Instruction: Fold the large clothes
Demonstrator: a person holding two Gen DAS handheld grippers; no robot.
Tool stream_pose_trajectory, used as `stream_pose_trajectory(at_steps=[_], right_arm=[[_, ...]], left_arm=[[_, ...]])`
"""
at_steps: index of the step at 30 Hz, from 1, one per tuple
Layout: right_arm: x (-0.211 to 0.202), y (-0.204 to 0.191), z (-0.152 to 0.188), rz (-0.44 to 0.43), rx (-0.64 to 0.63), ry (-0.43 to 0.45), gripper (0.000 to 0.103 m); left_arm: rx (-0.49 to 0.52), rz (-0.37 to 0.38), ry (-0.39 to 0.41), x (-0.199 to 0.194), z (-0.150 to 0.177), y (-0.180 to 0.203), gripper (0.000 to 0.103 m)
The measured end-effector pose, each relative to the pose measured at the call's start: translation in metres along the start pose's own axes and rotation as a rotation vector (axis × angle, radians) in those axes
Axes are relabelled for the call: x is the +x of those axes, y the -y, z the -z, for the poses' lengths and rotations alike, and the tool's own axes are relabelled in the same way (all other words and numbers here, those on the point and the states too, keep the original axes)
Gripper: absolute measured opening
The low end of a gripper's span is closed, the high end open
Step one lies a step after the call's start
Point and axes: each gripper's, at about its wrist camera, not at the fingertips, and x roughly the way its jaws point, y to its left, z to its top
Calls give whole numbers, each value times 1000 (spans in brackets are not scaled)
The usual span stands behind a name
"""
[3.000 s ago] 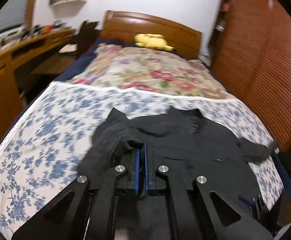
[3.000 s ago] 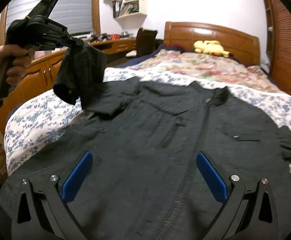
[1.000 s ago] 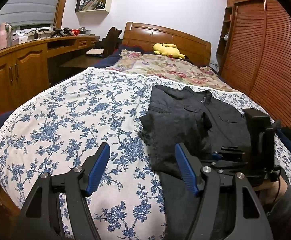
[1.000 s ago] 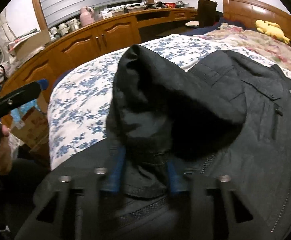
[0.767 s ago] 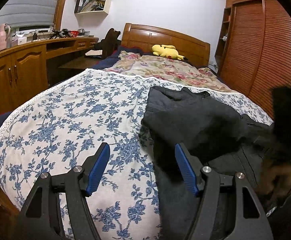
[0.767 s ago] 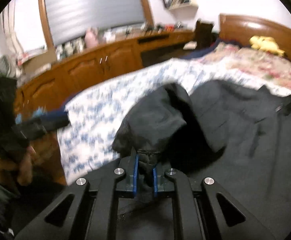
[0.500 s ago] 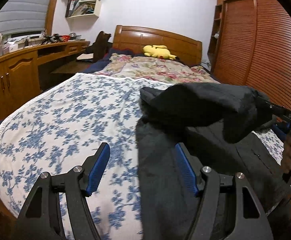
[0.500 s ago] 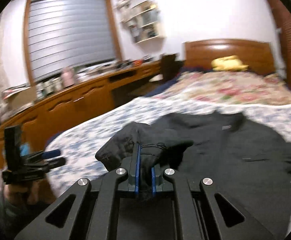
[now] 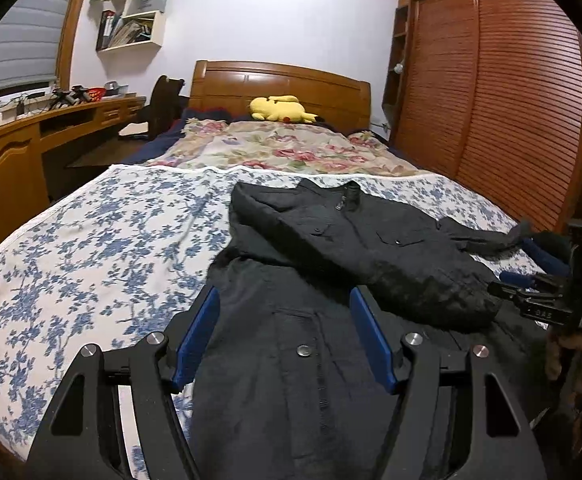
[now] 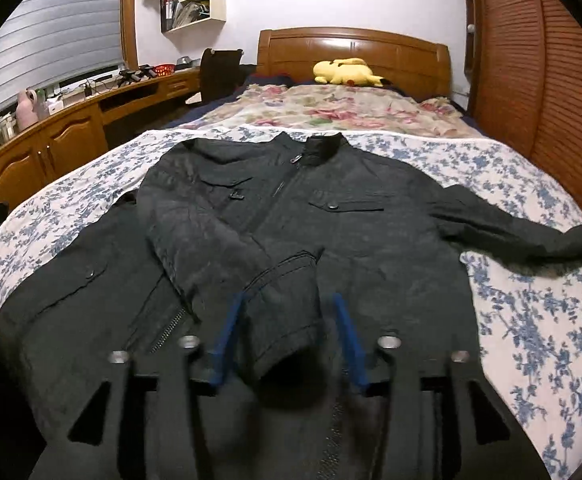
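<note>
A dark jacket (image 10: 355, 208) lies face up on the bed (image 10: 531, 320), spread over a white sheet with blue flowers, its collar toward the wooden headboard (image 10: 351, 48). One sleeve (image 10: 227, 256) is folded diagonally across the jacket's chest, with its cuff lying over the front panel near the zipper. The other sleeve (image 10: 519, 232) stretches straight out to the side across the sheet.

The right hand-held gripper (image 10: 287, 344) has its blue-padded fingers (image 10: 227, 340) spread apart on either side of the folded sleeve's cuff; the pads look blurred and stand clear of the cloth, so it grips nothing. In the left wrist view the same tool shows at the right edge (image 9: 543, 288), held just beyond the cuff.

The left hand-held gripper (image 9: 287, 340) is also wide open and holds nothing, poised above the lower front of the jacket (image 9: 331, 240) near a snap button (image 9: 303, 350).

A yellow plush toy (image 10: 347, 72) rests by the headboard on a floral quilt (image 10: 331, 108). A long wooden surface (image 10: 51, 140) with cabinets runs along one side of the bed, and a slatted wardrobe (image 9: 511, 100) stands on the other.
</note>
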Motion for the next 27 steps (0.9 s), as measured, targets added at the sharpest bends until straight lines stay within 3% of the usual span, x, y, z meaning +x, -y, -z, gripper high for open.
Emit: stream_pose_trajectory(at_steps=[6, 11, 19, 27], right_arm=[[-27, -58, 17, -11, -78, 83, 60], [-21, -64, 46, -96, -125, 80, 62], [40, -44, 46, -105, -158, -75, 62], [101, -16, 45, -28, -235, -237, 62]], left_arm=[[13, 8, -6, 7, 0, 12, 69], [16, 19, -10, 11, -2, 20, 69], [33, 29, -17, 16, -1, 32, 69], [38, 35, -19, 16, -1, 35, 69]])
